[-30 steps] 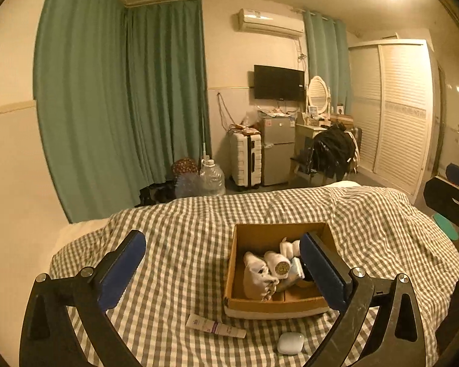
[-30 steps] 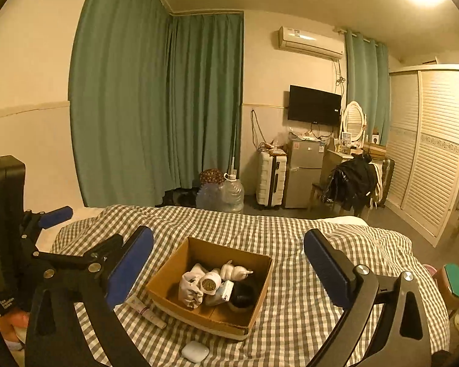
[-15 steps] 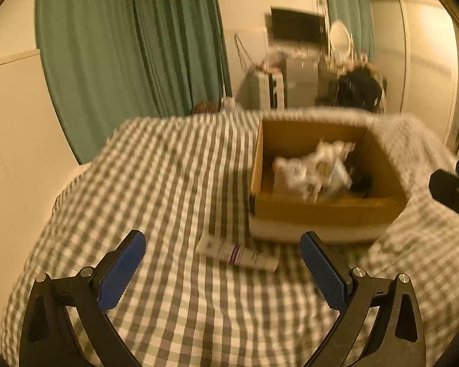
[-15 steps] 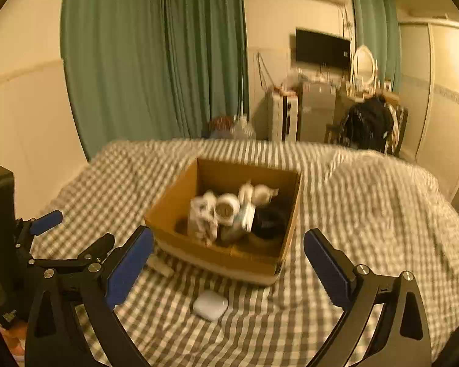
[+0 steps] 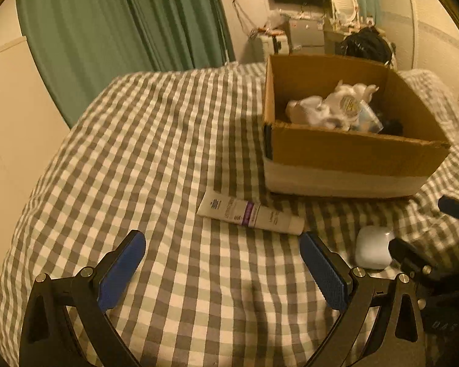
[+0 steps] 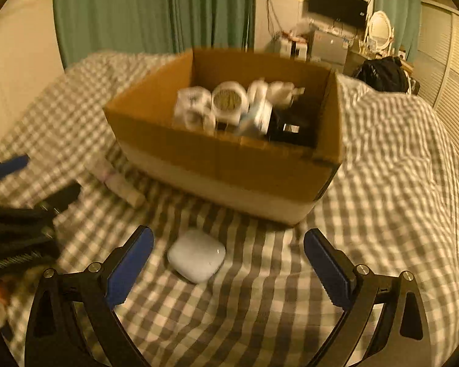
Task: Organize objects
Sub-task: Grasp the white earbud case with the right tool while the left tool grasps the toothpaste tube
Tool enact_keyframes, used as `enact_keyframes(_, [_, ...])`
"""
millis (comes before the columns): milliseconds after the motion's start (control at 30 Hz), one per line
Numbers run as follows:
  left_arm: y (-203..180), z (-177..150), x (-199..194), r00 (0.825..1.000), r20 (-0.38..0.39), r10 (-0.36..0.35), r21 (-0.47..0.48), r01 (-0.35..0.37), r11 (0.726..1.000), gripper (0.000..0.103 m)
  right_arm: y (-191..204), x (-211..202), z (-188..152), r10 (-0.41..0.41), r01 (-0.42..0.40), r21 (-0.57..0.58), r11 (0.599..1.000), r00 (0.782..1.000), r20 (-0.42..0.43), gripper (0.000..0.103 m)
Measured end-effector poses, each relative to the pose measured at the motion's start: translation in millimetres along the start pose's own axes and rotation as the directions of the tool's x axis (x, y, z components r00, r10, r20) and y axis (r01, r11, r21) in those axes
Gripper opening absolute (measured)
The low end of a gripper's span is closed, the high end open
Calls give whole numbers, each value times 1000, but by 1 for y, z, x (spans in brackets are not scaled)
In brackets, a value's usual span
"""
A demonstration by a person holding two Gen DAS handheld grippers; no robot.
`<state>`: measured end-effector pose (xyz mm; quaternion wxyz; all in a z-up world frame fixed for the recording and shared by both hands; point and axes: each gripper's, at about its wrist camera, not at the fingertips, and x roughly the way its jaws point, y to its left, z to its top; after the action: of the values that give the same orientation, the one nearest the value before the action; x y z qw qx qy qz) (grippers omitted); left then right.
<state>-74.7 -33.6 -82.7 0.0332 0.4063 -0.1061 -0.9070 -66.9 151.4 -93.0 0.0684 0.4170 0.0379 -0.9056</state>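
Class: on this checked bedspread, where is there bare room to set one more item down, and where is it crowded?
Bare: the wide stretch left of the cardboard box toward the green curtain, and the cover right of the box. Crowded: the strip in front of the box, where the tube and white case lie, with the left gripper and right gripper close.

Bedroom under warm, dim yellow light. Green curtains [image 5: 131, 21] hang full height along the cream wall [image 5: 12, 98]. A grey-and-white checked bedspread [image 5: 156, 140] covers the bed. Far wall: mounted television [image 6: 336, 7], oval mirror [image 6: 380, 27], small fridge [image 6: 327, 47]. Louvred wardrobe doors [image 6: 456, 70] at right.
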Motion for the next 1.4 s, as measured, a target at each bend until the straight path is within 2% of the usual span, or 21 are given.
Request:
enact_keyframes(100, [3, -1, 3, 1000, -15, -3, -13, 2, 1000, 103, 0, 16, -6, 20, -20, 0, 1000, 998, -59, 99])
enact_keyframes(300, [8, -1, 3, 1000, -21, -7, -36, 7, 999, 103, 10, 38, -12, 52, -56, -29, 998, 991, -126, 89])
enact_keyframes(500, [9, -1, 5, 1000, -30, -6, -44, 5, 999, 103, 14, 58, -18, 87, -96, -39, 995, 978, -192, 70])
enact_keyframes(567, [8, -2, 6, 999, -36, 0, -40, -2, 999, 103, 17, 60, -20, 80, -93, -57, 994, 975, -205, 58])
enact_keyframes(600, [7, -2, 7, 999, -39, 4, -38, -6, 999, 103, 19, 60, -22, 70, -86, -70, 994, 976, -208, 59])
enact_keyframes(767, [6, -2, 10, 998, -57, 31, -48, -34, 998, 103, 11, 44, -23, 68, -78, -49, 996, 982, -177, 58])
enact_keyframes(867, [7, 0, 8, 997, -49, 53, -96, -57, 994, 103, -2, 21, -19, 67, -68, -6, 998, 990, -127, 58])
enact_keyframes(1067, [-5, 7, 19, 997, -71, -9, -223, -7, 975, 103, -21, -20, -7, 32, -32, 24, 999, 999, -2, 58])
enact_keyframes(1133, [-16, 10, 30, 996, -92, 4, -223, -25, 975, 103, -28, -26, -1, 31, -32, 39, 999, 999, 18, 58])
enact_keyframes(1300, [-49, 14, 62, 994, -110, 21, -149, -37, 988, 103, -37, -20, 10, 73, -75, 92, 993, 997, 23, 58])
enact_keyframes(1400, [-54, 14, 83, 991, -132, 6, -166, -28, 986, 102, -39, -20, 10, 99, -101, 106, 989, 995, 24, 58])
